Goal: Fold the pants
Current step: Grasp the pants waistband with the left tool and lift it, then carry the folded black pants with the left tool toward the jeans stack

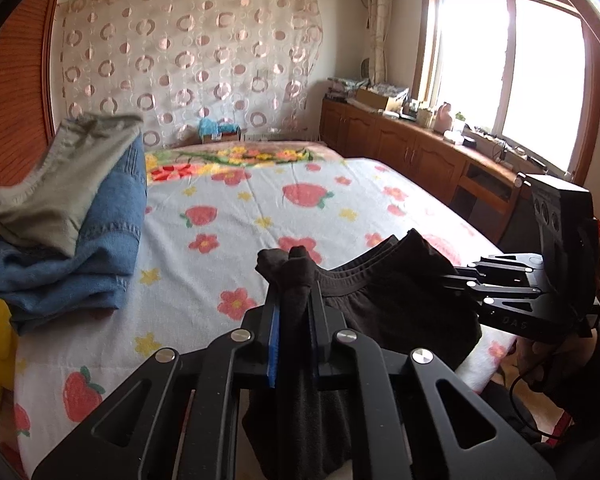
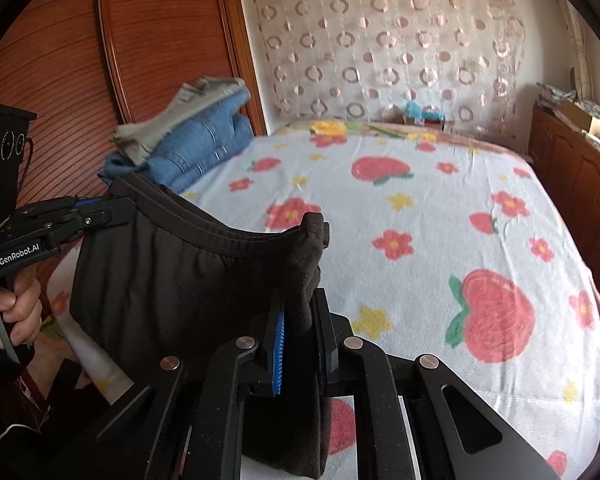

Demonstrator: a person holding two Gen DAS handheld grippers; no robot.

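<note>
Dark brown pants (image 1: 396,304) hang by their waistband between my two grippers, above the near edge of the bed. My left gripper (image 1: 294,292) is shut on one end of the waistband, with cloth bunched above the fingertips. My right gripper (image 2: 302,308) is shut on the other end. In the right wrist view the pants (image 2: 172,276) sag in a curve across to the left gripper (image 2: 112,210). In the left wrist view the right gripper (image 1: 466,276) shows at the right, clamped on the waistband. The legs hang down out of sight.
The bed (image 1: 260,216) has a white cover with strawberries and flowers. A stack of folded blue jeans with a grey-green garment on top (image 1: 72,216) lies at its left side; it also shows in the right wrist view (image 2: 188,140). Wooden cabinets (image 1: 412,148) line the right wall.
</note>
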